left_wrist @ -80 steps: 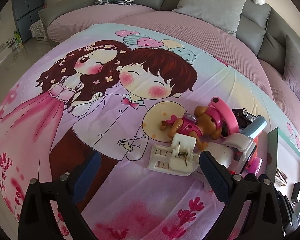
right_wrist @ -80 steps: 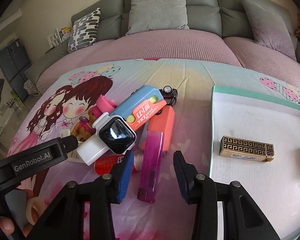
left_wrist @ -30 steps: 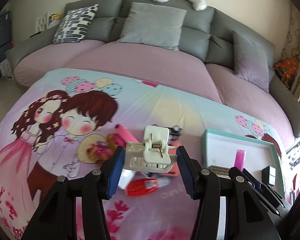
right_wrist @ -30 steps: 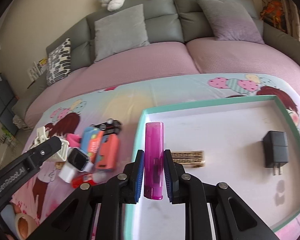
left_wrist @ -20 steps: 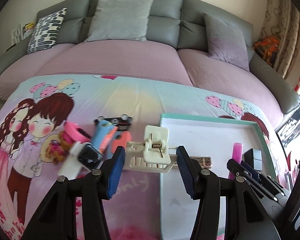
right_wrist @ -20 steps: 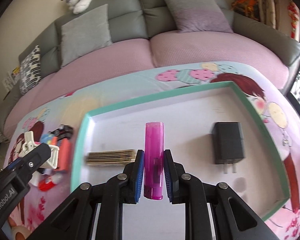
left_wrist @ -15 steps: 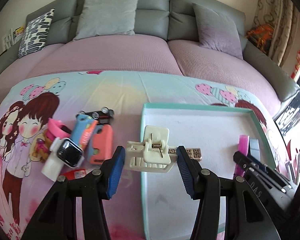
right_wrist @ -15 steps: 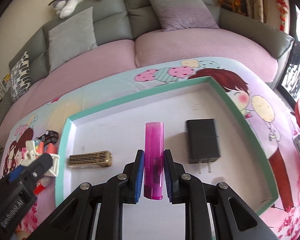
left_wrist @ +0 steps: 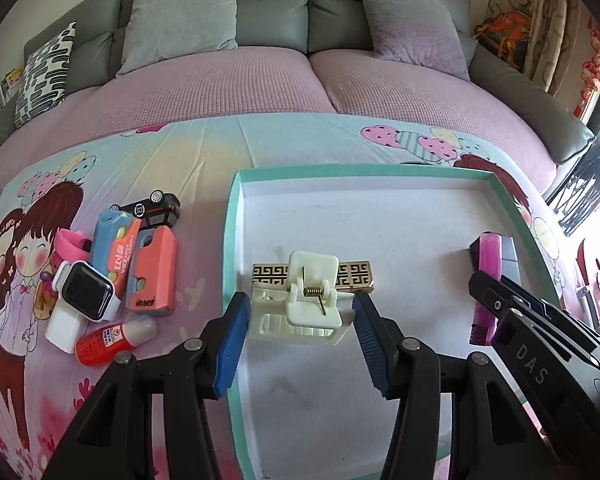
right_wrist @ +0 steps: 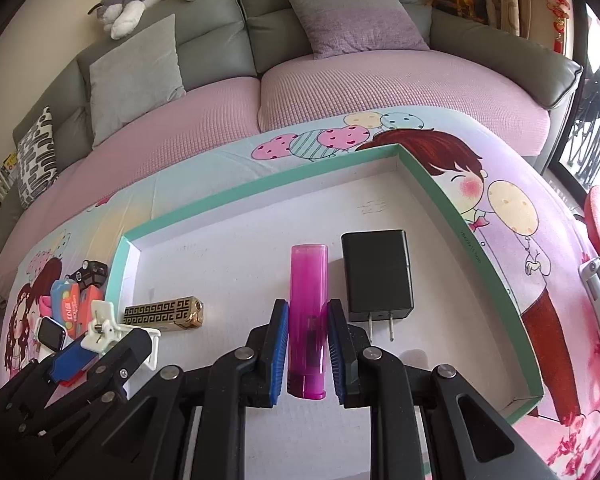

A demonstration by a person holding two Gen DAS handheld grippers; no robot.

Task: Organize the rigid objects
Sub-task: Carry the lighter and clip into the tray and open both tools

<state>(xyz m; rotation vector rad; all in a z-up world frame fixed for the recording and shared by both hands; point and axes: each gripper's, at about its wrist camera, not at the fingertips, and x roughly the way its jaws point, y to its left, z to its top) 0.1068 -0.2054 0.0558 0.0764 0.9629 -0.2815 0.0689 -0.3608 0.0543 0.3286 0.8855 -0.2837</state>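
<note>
Over the tray (left_wrist: pixel 231 240): left gripper (left_wrist: pixel 298 338) clamps white clip (left_wrist: pixel 304 304) above gold lighter (left_wrist: pixel 356 276); right gripper (right_wrist: pixel 308 350) clamps pink lighter (right_wrist: pixel 307 300) beside black charger (right_wrist: pixel 378 276). Remaining items lie left of tray.

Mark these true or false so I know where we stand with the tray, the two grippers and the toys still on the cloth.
1. The right gripper holds a pink lighter over the tray. True.
2. The left gripper is empty. False: it holds a white clip.
3. A black charger lies in the tray beside the pink lighter. True.
4. The gold lighter lies outside the tray on the cloth. False: it lies inside the tray, near its left wall.
5. The smartwatch is already in the tray. False: it is on the cloth with the other toys.
</note>
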